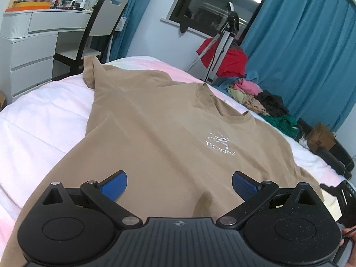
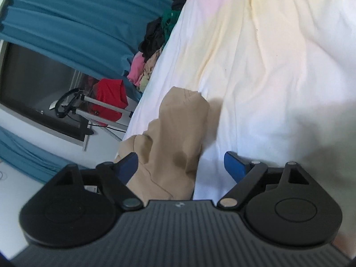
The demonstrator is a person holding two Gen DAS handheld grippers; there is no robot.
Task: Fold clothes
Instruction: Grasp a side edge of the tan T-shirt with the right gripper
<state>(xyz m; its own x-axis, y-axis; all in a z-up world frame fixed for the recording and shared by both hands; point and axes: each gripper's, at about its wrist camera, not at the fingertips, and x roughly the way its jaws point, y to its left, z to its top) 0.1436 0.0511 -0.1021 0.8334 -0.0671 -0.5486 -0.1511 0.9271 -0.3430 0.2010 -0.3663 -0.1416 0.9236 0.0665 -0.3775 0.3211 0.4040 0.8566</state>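
Tan T-shirt lies flat lengthwise on bed, collar pointing away.

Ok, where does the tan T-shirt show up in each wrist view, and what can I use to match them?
Left wrist view: the tan T-shirt fills the centre, spread flat on the white bedding, logo up.
Right wrist view: only a bunched part of it shows, lower centre, between the open right gripper fingers.
Shared landmark: the red garment by the window.
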